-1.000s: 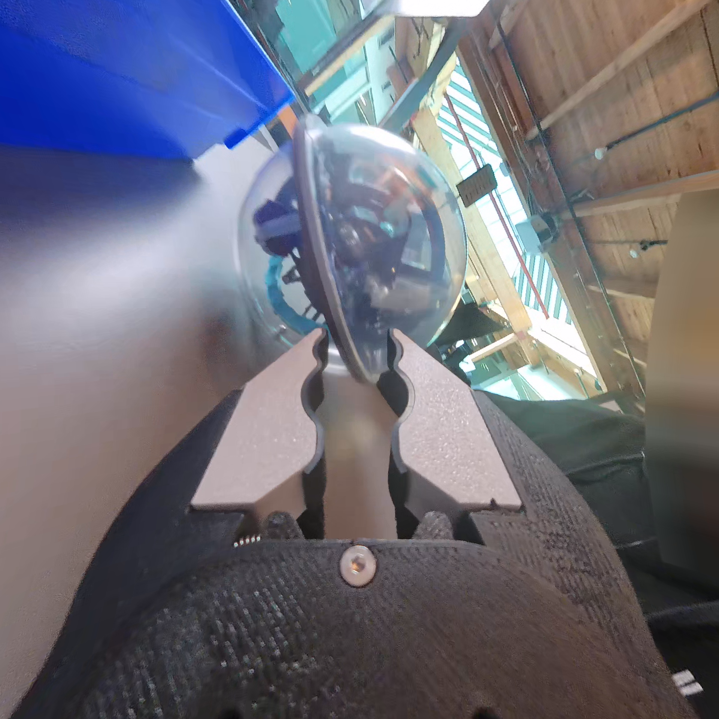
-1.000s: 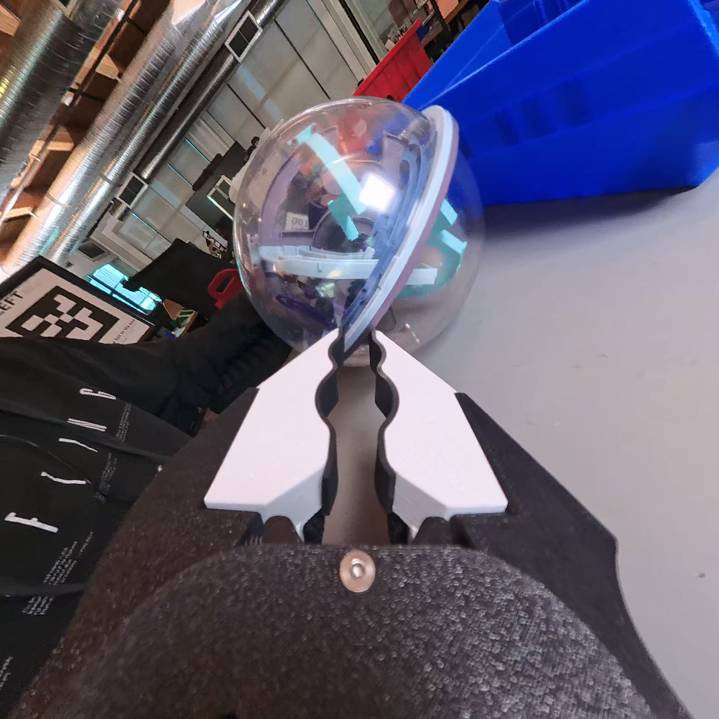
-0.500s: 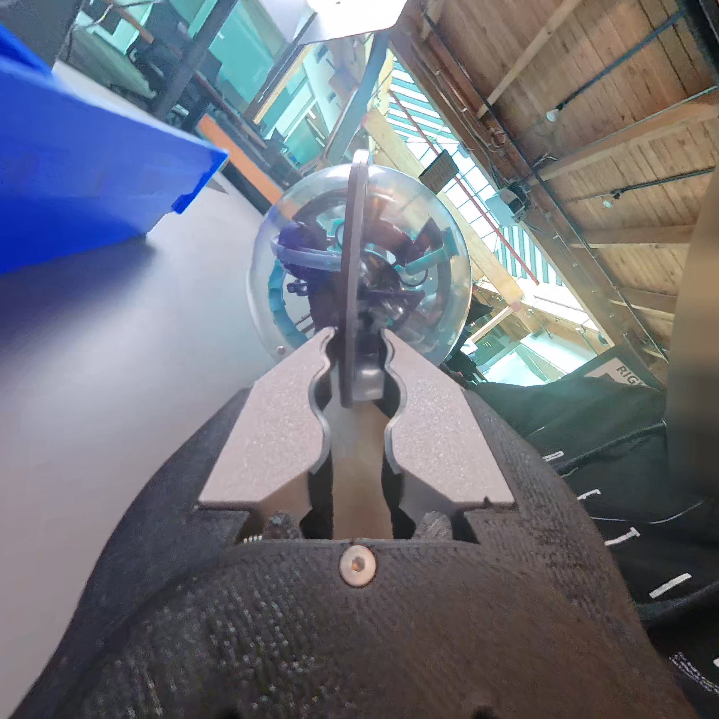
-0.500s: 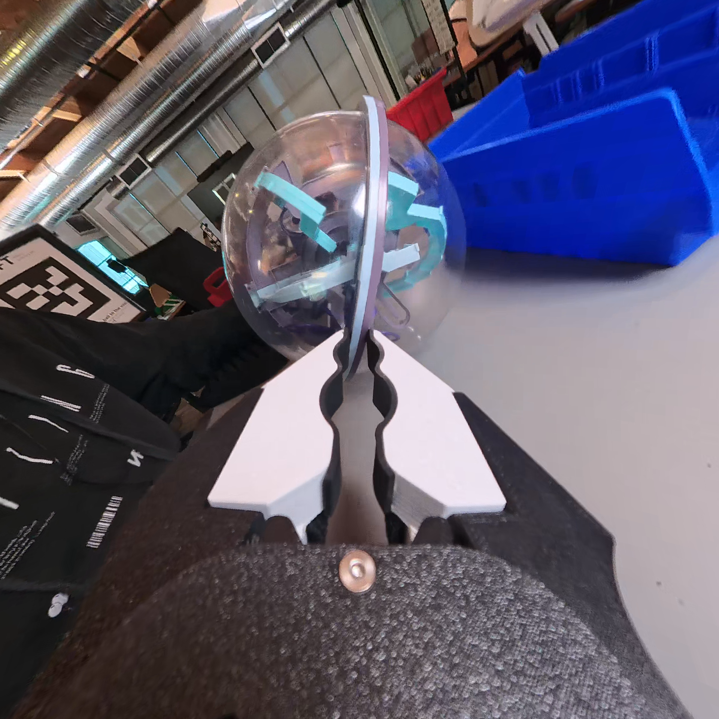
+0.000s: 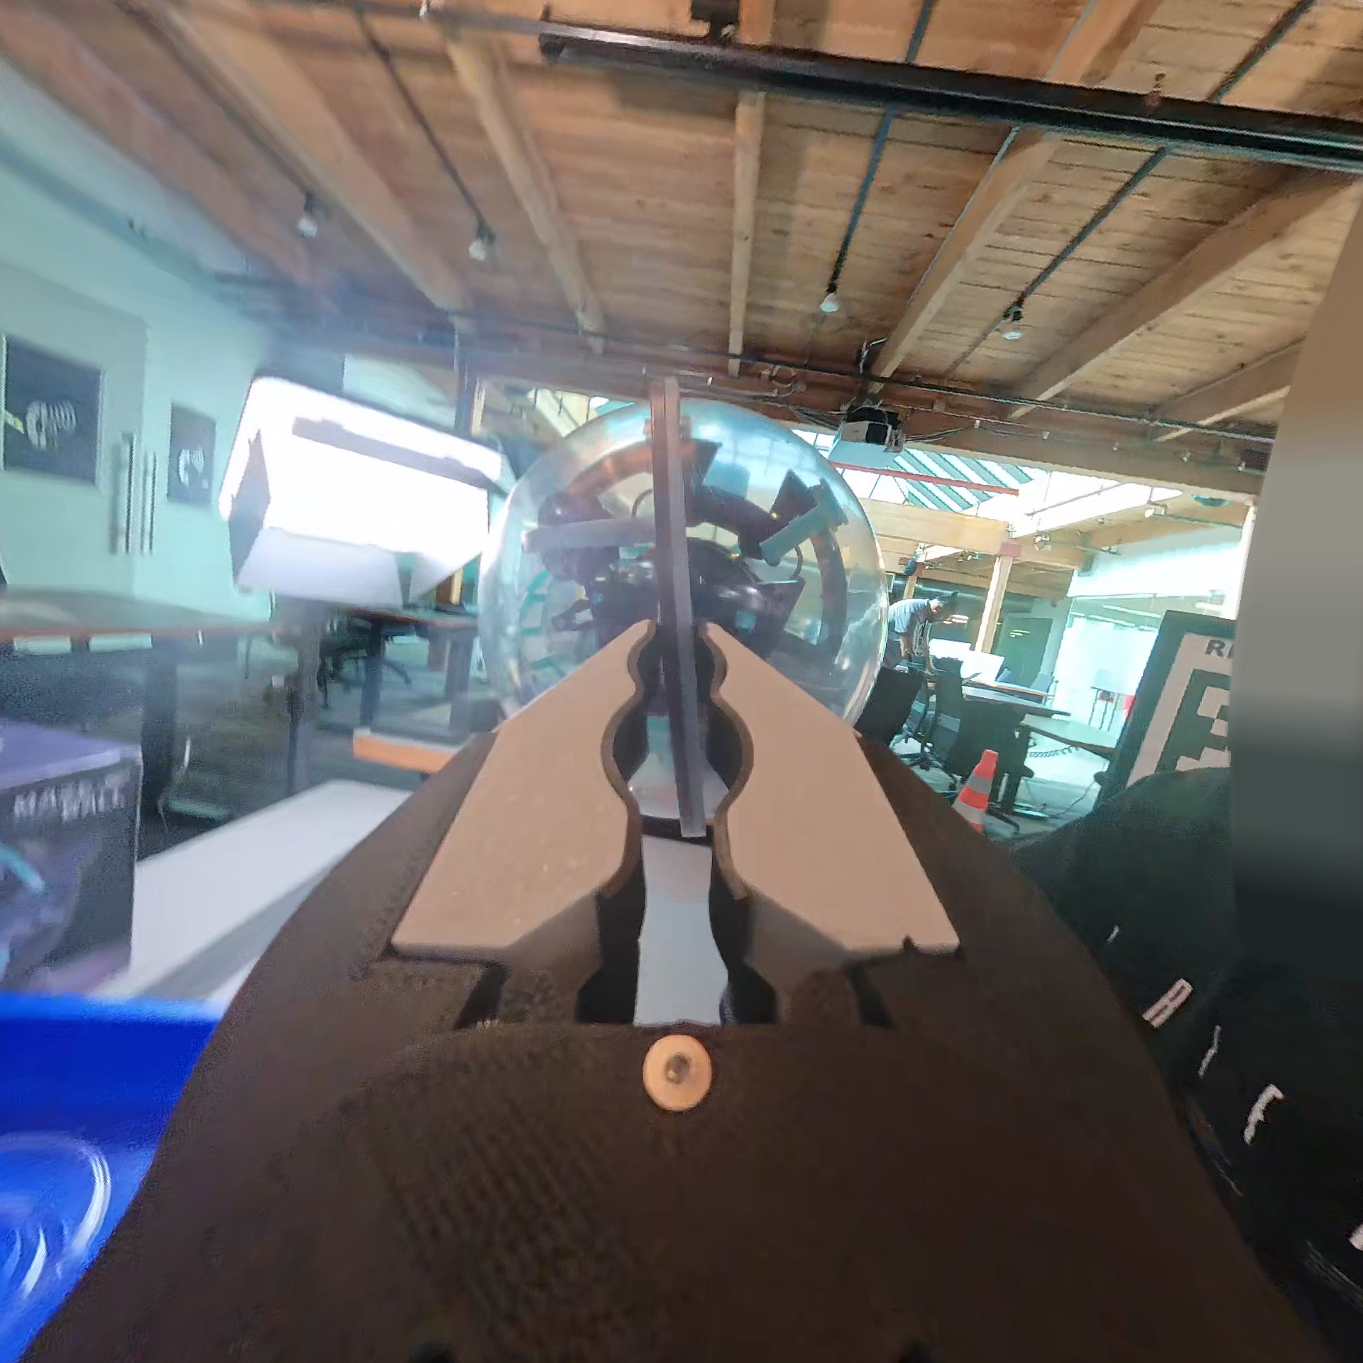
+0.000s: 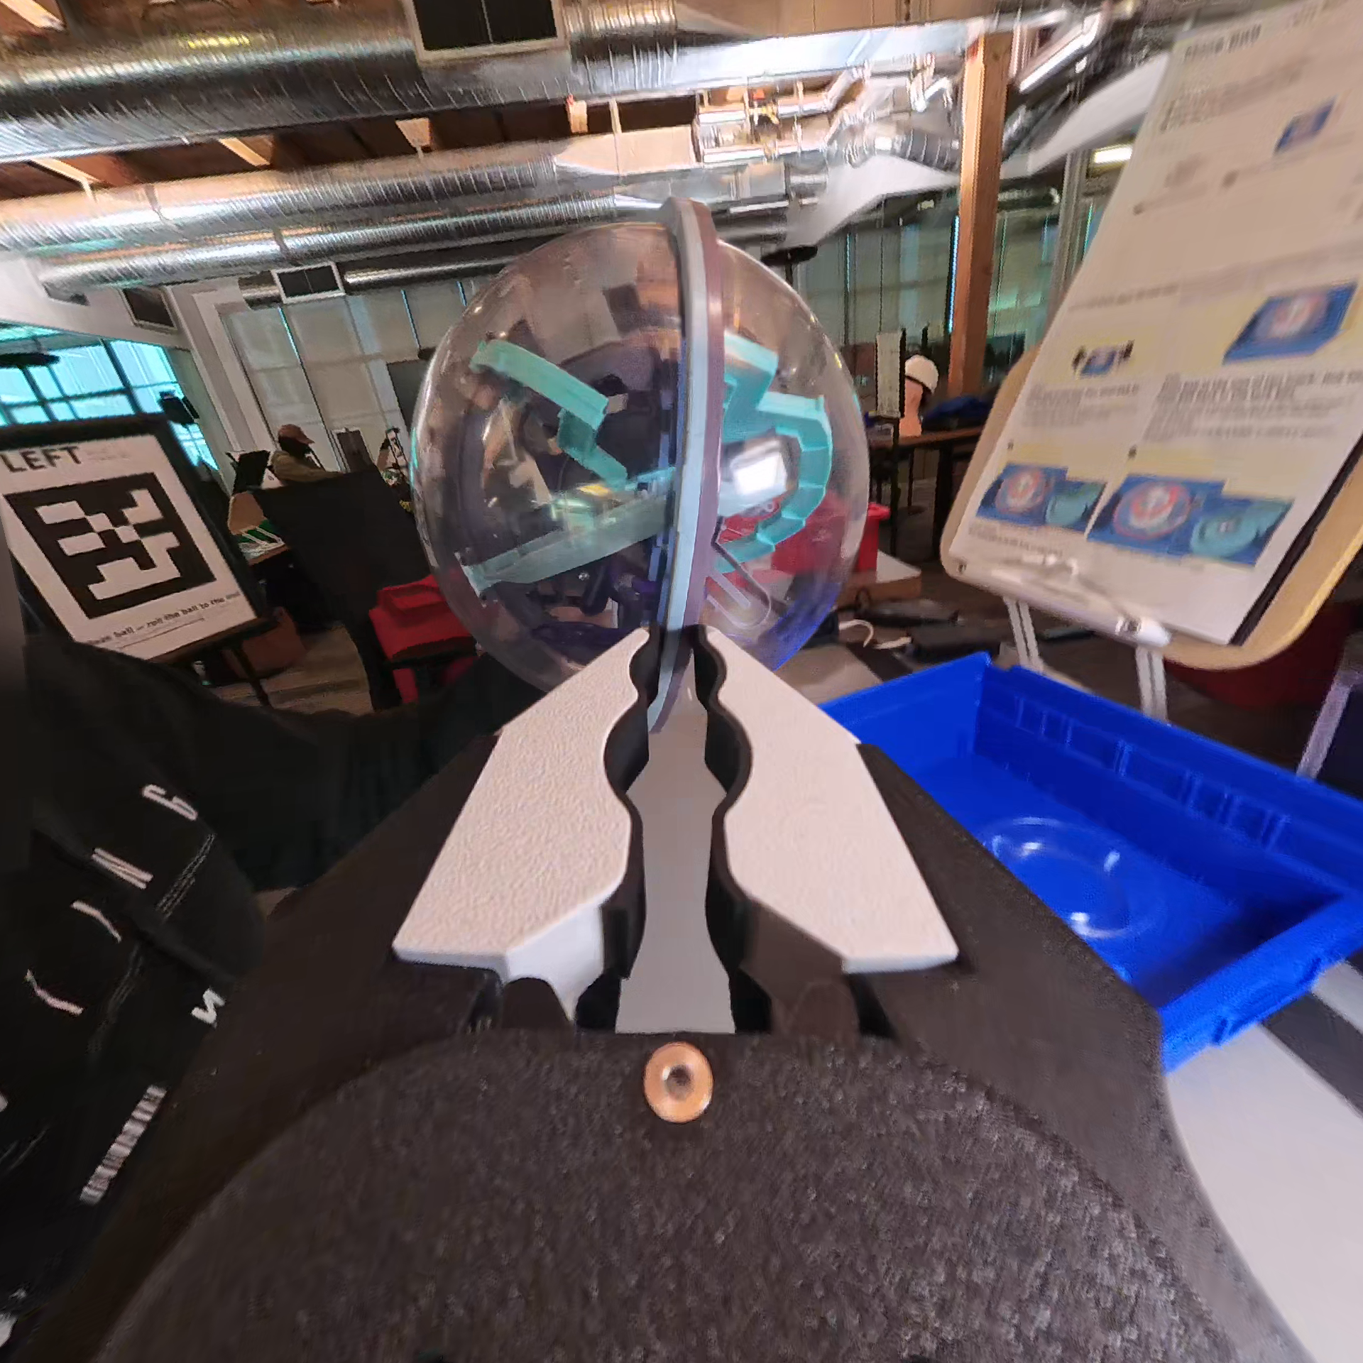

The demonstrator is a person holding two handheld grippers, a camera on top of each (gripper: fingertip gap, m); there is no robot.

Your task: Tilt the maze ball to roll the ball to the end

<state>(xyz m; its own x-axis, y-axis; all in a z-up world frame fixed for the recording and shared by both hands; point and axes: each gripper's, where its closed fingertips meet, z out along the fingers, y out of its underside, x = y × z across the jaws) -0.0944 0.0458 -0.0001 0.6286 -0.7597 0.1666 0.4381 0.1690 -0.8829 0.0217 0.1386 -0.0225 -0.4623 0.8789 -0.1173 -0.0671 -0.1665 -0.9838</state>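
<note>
Maze ball (image 5: pixel 774 560) rim stands upright, pinched by left gripper (image 5: pixel 677 638) and right gripper (image 6: pixel 673 642).

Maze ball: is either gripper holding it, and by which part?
Both. The left gripper and the right gripper each clamp the maze ball by its thin equatorial rim, not the clear shell.

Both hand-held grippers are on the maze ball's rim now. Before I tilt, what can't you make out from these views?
- Small ball inside the maze ball: not findable in either wrist view; glare and overlapping tracks hide it.
- Maze end point: not identifiable.
- Rim grip spot of left hand-held gripper: backlit, dark.
- Blue bin: blurred, cut off by the left view's edge.
</note>
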